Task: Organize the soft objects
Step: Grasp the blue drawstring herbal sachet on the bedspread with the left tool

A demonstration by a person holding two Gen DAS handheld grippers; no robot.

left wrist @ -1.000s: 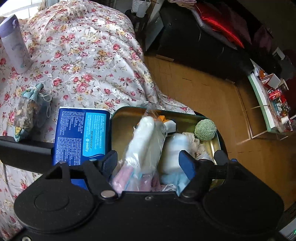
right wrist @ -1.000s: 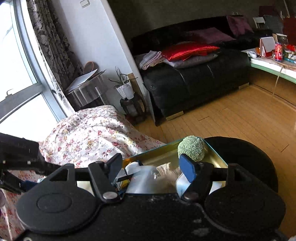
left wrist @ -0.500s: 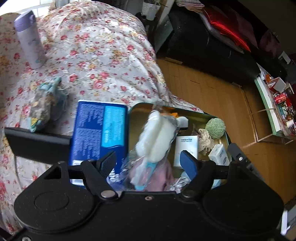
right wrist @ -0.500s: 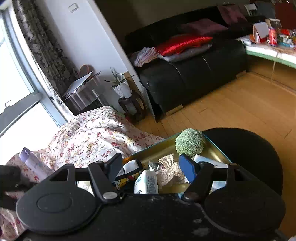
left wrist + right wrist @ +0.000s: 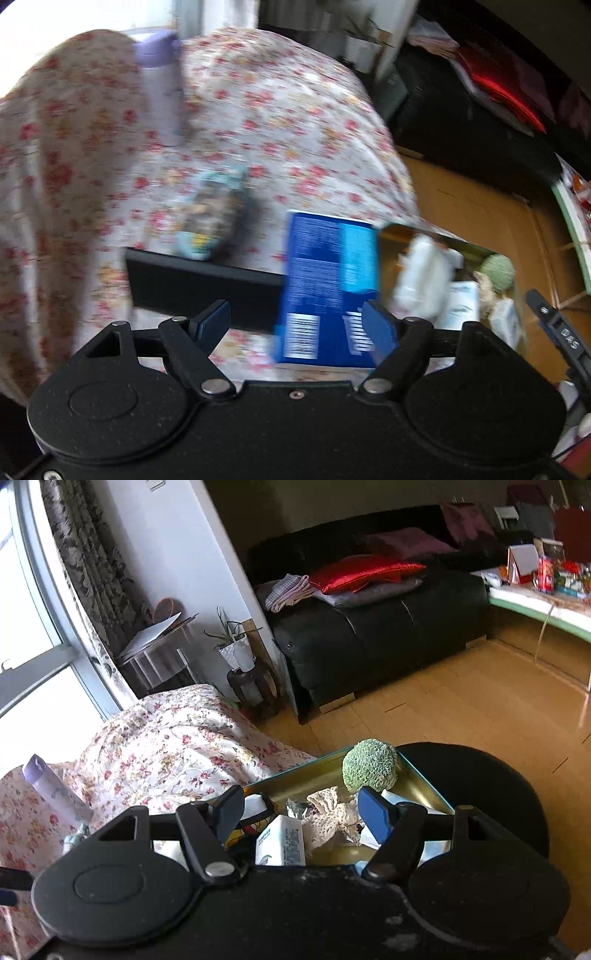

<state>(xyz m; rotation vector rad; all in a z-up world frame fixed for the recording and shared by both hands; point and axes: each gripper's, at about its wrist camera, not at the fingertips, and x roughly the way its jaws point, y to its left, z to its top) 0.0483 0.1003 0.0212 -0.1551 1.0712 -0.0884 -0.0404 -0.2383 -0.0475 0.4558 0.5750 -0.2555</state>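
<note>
Soft things, a green knitted ball (image 5: pixel 370 767), a cream crocheted piece (image 5: pixel 330 818) and small white packets (image 5: pixel 280 840), lie in a gold-lined tin (image 5: pixel 421 781) just beyond the right tongs (image 5: pixel 301 812), whose blue pads stand apart at a middling width above the tin, pressing on nothing. In the left wrist view, which is blurred, the left tongs (image 5: pixel 297 323) are opening with nothing gripped; the tin (image 5: pixel 402 236) and its white bundle (image 5: pixel 421 273) sit off to their right, past the right pad. Between and beyond the left pads lies a blue box (image 5: pixel 325 284) on the floral cloth (image 5: pixel 277 129) of the bench, carrying a white barcode and blocks of fine print too smeared to read. A black bar (image 5: pixel 199 280) runs left from the box. At the right edge a dark part bears pale letters that look like "DAS" (image 5: pixel 567 338). Farther off lie a small patterned pouch (image 5: pixel 210 214) and a lilac bottle (image 5: pixel 159 81) standing upright. Beyond are a wooden floor (image 5: pixel 461 709), a black sofa (image 5: pixel 369 638) and a red cushion (image 5: pixel 362 572).
</note>
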